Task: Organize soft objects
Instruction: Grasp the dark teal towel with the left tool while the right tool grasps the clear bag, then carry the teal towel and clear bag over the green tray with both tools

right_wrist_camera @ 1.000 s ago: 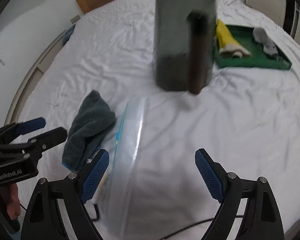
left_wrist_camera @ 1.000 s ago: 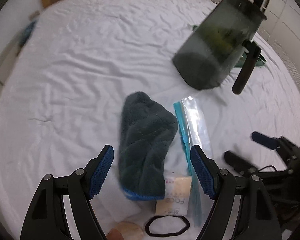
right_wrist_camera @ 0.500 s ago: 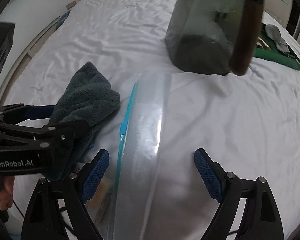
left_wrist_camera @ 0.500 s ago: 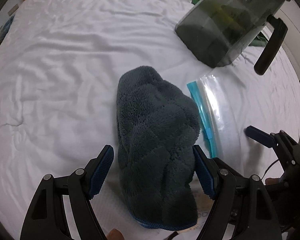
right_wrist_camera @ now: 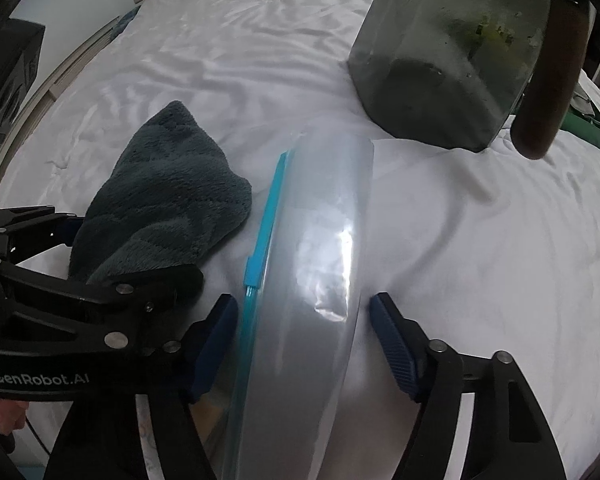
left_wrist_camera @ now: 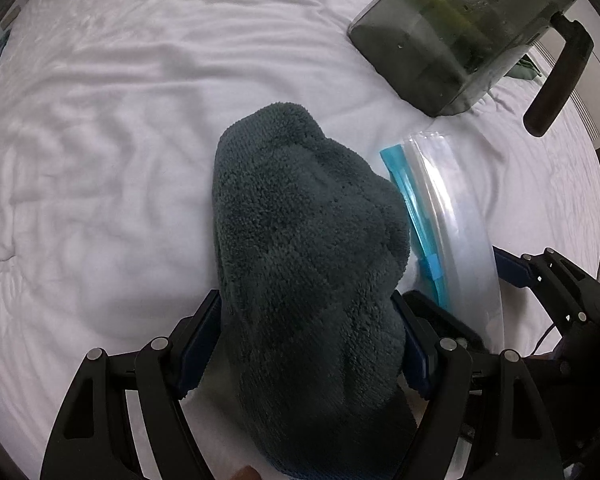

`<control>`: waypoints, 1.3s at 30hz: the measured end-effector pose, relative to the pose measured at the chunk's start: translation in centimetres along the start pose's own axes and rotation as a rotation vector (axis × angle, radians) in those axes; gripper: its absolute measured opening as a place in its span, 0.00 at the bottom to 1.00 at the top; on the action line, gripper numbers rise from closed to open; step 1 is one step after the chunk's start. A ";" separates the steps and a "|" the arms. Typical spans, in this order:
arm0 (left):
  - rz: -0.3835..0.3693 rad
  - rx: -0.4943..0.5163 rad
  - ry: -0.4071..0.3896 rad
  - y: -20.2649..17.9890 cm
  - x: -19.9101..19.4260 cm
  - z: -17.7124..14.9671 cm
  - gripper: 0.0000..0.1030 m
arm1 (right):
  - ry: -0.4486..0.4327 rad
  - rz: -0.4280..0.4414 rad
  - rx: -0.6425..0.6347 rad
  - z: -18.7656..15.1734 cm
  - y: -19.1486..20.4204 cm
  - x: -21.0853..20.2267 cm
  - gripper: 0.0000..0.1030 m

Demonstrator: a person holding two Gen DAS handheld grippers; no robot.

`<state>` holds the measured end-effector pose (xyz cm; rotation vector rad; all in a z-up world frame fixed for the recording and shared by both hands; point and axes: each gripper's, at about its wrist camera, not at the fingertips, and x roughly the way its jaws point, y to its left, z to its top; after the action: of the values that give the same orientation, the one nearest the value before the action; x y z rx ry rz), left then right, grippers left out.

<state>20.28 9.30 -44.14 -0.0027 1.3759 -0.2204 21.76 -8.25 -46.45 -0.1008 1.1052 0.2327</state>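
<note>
Two grippers low over the white bed sheet (left_wrist_camera: 100,160). Left gripper (left_wrist_camera: 306,340) straddles the dark grey towel (left_wrist_camera: 308,264), jaws apart, pads at its sides; real pinch unclear. Right gripper (right_wrist_camera: 300,336) jaws closing around the clear zip bag (right_wrist_camera: 320,240), just beside the towel mid-bed. Dark pitcher (right_wrist_camera: 448,52) near the far edge.

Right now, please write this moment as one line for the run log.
left gripper: open around grey towel | right gripper: closing around clear zip bag | both on white bed sheet | dark jug: behind
</note>
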 end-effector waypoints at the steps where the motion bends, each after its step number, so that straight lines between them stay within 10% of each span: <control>1: 0.000 -0.001 0.001 -0.1 0.2 0.1 0.72 | 0.000 -0.003 -0.001 0.0 0.0 0.0 0.59; 8: 0.014 0.000 -0.011 0.3 -0.1 -0.5 0.70 | -0.008 -0.013 -0.024 0.0 0.2 -0.1 0.37; 15: 0.013 0.014 -0.024 -0.5 -0.6 -0.7 0.37 | -0.029 0.029 -0.034 -0.3 -0.6 -1.4 0.18; 39: 0.157 -0.094 -0.132 -6.5 -10.8 -0.8 0.34 | -0.061 0.172 -0.145 -0.7 -6.9 -9.7 0.09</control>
<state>16.59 4.71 -32.94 0.0123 1.2475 -0.0232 18.65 -16.41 -38.35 -0.1272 1.0367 0.4677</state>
